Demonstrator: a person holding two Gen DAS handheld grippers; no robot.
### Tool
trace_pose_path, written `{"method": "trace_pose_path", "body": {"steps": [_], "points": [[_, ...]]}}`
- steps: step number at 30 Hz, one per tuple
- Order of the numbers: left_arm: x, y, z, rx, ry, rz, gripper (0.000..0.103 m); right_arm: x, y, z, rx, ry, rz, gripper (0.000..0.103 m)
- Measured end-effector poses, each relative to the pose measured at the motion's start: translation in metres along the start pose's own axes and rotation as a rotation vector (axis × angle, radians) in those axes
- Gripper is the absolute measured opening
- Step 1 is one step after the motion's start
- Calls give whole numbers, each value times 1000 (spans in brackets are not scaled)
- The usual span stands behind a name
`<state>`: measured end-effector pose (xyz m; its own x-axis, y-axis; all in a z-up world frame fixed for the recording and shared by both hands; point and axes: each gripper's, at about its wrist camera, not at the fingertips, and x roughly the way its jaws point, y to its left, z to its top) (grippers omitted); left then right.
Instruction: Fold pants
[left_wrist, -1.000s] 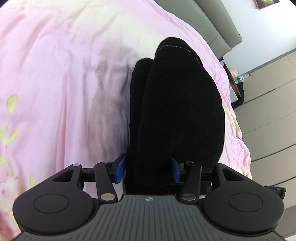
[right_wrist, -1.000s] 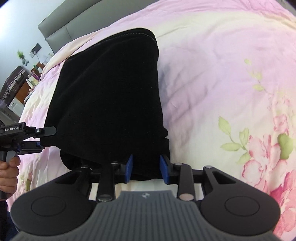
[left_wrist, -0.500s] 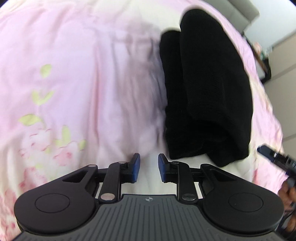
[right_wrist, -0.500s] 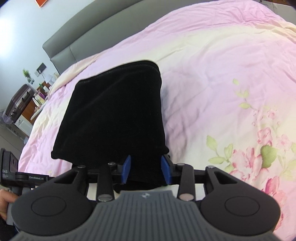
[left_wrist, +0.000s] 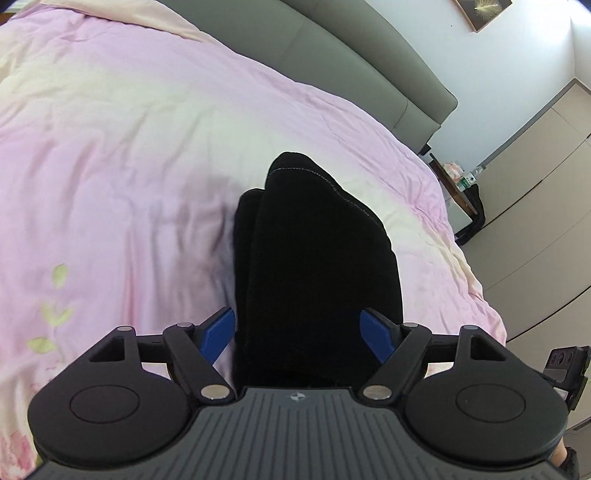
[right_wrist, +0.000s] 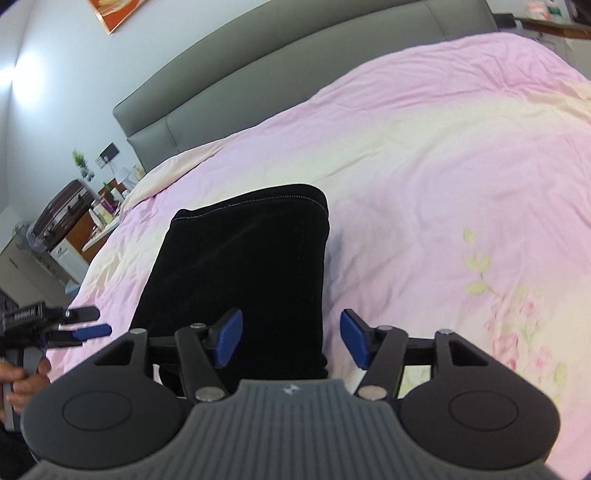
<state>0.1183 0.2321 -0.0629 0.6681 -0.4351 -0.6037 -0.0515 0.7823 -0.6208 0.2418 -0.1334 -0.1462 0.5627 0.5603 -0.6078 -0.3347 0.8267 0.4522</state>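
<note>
1. A white label on the left gripper (right_wrist: 79, 325), seen from the right wrist view, is too blurred to read.
2. One pair of black pants (left_wrist: 317, 266), folded into a compact stack, lies on a bed (left_wrist: 129, 147).
3. Two grippers: the left gripper's blue fingers (left_wrist: 218, 332) are spread wide, straddling the near end of the pants and gripping nothing.
4. The right gripper (right_wrist: 291, 339) is also wide open and holds nothing, with the stack's right edge between its fingers.
5. The quilt is pink and cream, with flowers at 4 o'clock in the right view.
6. A grey headboard (right_wrist: 295, 66) stands at 12 o'clock, and a picture (right_wrist: 118, 13) hangs at 11.
</note>
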Motion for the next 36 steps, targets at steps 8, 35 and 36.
{"method": "trace_pose_path", "body": {"steps": [8, 35, 36], "points": [[46, 18, 10, -27, 48, 13, 90, 23, -24, 12, 37, 17, 42, 72], [108, 39, 14, 21, 217, -78, 103, 132, -35, 20, 101, 185, 172, 96], [109, 41, 14, 14, 223, -87, 103, 135, -36, 20, 112, 192, 186, 96]]}}
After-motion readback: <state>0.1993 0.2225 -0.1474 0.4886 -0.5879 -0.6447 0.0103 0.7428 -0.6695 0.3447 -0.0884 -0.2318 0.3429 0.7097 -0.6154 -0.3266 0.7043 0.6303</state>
